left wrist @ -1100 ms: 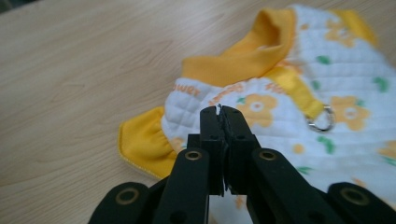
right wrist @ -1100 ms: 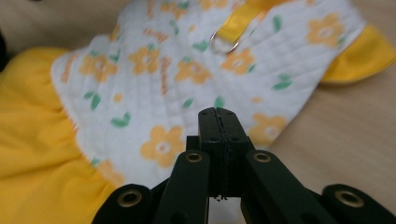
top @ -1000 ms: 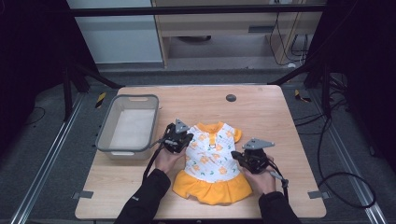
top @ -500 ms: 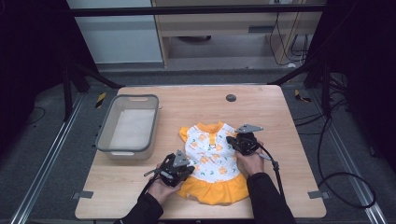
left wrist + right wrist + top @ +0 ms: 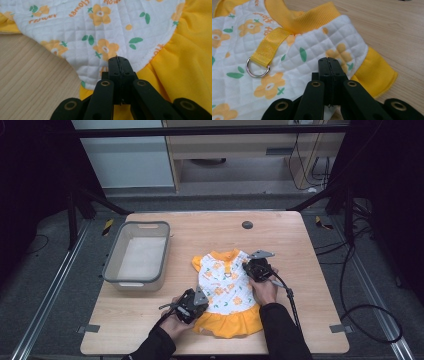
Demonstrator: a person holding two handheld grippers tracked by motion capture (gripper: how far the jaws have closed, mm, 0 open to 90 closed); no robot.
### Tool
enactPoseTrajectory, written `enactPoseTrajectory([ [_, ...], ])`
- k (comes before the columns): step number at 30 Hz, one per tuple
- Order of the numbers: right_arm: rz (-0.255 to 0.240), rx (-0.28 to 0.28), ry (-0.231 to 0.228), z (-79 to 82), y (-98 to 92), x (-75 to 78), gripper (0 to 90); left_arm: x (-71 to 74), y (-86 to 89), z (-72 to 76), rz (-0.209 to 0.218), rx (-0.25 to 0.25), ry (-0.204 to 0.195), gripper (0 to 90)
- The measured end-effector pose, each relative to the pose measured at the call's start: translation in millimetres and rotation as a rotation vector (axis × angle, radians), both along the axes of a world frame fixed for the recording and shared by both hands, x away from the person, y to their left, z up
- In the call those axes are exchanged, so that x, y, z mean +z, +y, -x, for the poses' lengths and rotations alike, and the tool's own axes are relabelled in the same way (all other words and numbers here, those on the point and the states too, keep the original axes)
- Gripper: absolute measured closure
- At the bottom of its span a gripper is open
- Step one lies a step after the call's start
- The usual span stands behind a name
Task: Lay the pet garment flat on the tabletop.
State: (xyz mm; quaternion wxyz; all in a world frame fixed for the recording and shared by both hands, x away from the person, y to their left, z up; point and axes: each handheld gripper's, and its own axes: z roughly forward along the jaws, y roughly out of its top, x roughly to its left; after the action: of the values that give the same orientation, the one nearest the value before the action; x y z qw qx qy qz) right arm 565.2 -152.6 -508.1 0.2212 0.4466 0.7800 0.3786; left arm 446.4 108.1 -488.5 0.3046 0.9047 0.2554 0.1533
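A small dress (image 5: pixel 225 290) lies flat on the wooden table (image 5: pixel 300 250), with a white quilted top printed with orange flowers, a yellow collar and a yellow skirt. My left gripper (image 5: pixel 200 299) is at its lower left edge. In the left gripper view the gripper (image 5: pixel 118 59) is shut, its tips over the white fabric (image 5: pixel 100 32) where it meets the yellow skirt (image 5: pixel 185 65). My right gripper (image 5: pixel 249 268) is at the dress's right shoulder. In the right gripper view the gripper (image 5: pixel 328 60) is shut, over the quilted shoulder beside the yellow sleeve (image 5: pixel 374 72). A metal D-ring (image 5: pixel 257 68) hangs from a yellow strap.
A grey plastic basket (image 5: pixel 112 265) stands on the left part of the table, with nothing visible in it. A small dark round disc (image 5: pixel 247 224) sits near the far edge. Cables trail off the right side onto the floor.
The left gripper has moved from the dress's top left shoulder down to its lower left edge. The right gripper has gone from the lower right up to the right shoulder.
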Motion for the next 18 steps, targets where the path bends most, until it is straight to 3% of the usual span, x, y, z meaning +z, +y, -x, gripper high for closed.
enactPoseTrajectory([
  [2,0.01,-0.008,-0.002,1.1,-0.1,0.4,90.0,-0.2,1.5,-3.0,-0.001,0.006,-0.005,89.7],
  [6,0.007,-0.016,0.006,3.7,-4.6,2.1,90.0,-0.6,6.0,-8.1,0.044,0.034,0.019,88.4],
  [9,-0.042,-0.002,-0.002,8.7,-8.8,7.6,89.6,3.0,8.8,-5.8,0.076,0.027,0.003,78.2],
  [13,-0.098,0.017,-0.024,20.1,-14.1,19.3,87.0,8.0,12.3,-3.6,0.112,0.055,-0.01,70.0],
  [18,-0.152,0.035,-0.054,40.6,-24.2,35.7,76.3,16.8,26.6,0.9,0.19,0.099,-0.018,57.6],
])
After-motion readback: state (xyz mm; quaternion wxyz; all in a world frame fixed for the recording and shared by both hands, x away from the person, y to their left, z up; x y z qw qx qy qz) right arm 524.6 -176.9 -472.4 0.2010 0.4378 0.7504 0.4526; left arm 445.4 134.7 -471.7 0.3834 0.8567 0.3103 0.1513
